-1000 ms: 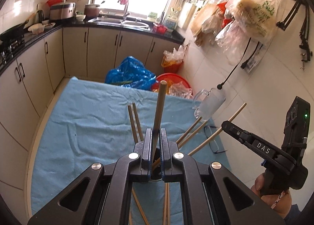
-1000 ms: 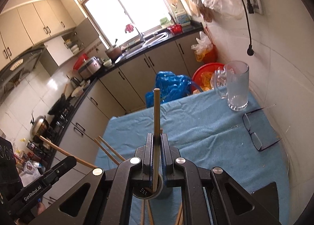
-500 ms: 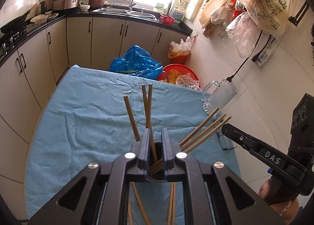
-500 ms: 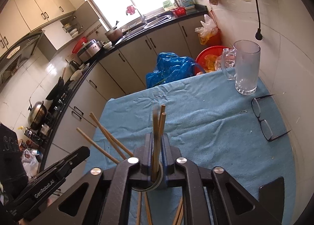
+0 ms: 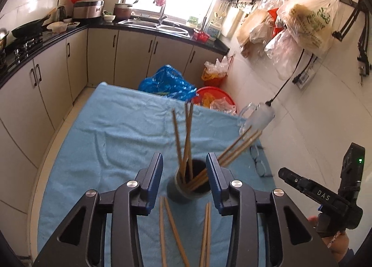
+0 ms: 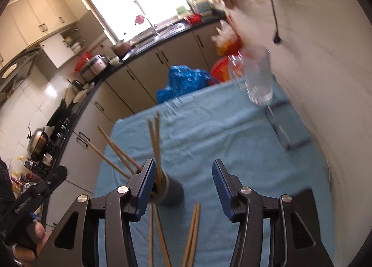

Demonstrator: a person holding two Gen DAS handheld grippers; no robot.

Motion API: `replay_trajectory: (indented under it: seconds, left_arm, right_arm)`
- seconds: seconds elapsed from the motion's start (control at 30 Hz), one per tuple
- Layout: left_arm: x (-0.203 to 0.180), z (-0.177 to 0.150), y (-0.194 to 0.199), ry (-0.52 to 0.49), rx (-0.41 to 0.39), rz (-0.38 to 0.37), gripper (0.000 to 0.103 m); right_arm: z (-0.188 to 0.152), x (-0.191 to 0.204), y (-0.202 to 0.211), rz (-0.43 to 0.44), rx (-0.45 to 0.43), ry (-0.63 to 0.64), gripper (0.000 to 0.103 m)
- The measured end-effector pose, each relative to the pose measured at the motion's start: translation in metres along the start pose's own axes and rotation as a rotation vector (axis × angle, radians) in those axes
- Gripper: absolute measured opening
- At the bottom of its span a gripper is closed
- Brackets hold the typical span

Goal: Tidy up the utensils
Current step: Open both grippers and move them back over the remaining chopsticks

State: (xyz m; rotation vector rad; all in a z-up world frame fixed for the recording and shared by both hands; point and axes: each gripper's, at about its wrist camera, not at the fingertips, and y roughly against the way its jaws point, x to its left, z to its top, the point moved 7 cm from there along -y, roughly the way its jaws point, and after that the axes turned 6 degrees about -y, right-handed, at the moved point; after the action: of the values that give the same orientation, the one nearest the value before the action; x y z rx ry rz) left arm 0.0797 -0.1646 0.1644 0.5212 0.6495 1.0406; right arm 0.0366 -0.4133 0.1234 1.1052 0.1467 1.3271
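1. The left gripper (image 5: 183, 174) is seen with its jaws opening. Nothing is pinched by the blue pads (image 5: 155, 175); the dark holder cup (image 5: 186, 191) just sits in the gap between them, seen from above.

2. That cup is stood upright on the blue cloth (image 5: 111, 141) covering the table, and it's stuffed with wooden chopsticks (image 5: 186, 136). A few are pointed nearly straight up, and another bunch (image 5: 239, 144) is fanned out to the right toward the wall.

3. The right gripper (image 6: 181, 186) is opening too, and it's let go of everything. In its view the cup (image 6: 171, 191) is found close beside the left-side pad (image 6: 145, 187), not centred, and the rest of the gap is filled only by cloth.

4. More loose chopsticks (image 5: 172, 229) are left lying flat on the cloth in front of the cup, one pair on the left and another pair (image 5: 205, 232) on the right.

5. A clear glass mug (image 6: 258, 78) is parked at the far right of the table by the wall, with a pair of glasses (image 5: 259, 162) lying nearer. The right view is pretty smeared there, so not much detail can be made out.

6. A blue plastic bag (image 5: 167, 83) is sat on the floor beyond the table's far edge.
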Motion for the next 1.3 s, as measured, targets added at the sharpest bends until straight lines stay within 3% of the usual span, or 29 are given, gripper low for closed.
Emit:
replay_trajectory:
  seconds: [0.27, 0.5, 0.67, 0.87, 0.93, 1.0, 1.17, 1.3]
  left_arm:
    - [0.012, -0.070, -0.003, 0.016, 0.125, -0.005, 0.037]
    - [0.017, -0.123, -0.007, -0.011, 0.212, 0.021, 0.037]
    - [0.019, -0.138, -0.004, -0.023, 0.237, 0.023, 0.037]
    - [0.028, -0.147, 0.003, -0.021, 0.244, 0.034, 0.037]
    - [0.033, -0.150, 0.005, -0.011, 0.248, 0.039, 0.037]
    - [0.039, -0.154, 0.007, -0.003, 0.253, 0.045, 0.037]
    - [0.051, -0.160, 0.013, 0.013, 0.261, 0.059, 0.037]
    - [0.064, -0.165, 0.016, 0.037, 0.268, 0.075, 0.037]
  right_arm:
    - [-0.076, -0.034, -0.015, -0.046, 0.122, -0.053, 0.055]
    - [-0.120, -0.046, -0.030, -0.078, 0.206, -0.088, 0.053]
    - [-0.133, -0.053, -0.037, -0.128, 0.221, -0.084, 0.051]
    - [-0.140, -0.054, -0.053, -0.122, 0.265, -0.090, 0.047]
    - [-0.140, -0.055, -0.061, -0.111, 0.284, -0.125, 0.043]
    - [-0.144, -0.057, -0.074, -0.079, 0.336, -0.182, 0.030]
    - [-0.147, -0.050, -0.097, -0.085, 0.389, -0.156, 0.022]
    - [-0.148, -0.049, -0.109, -0.112, 0.401, -0.140, 0.021]
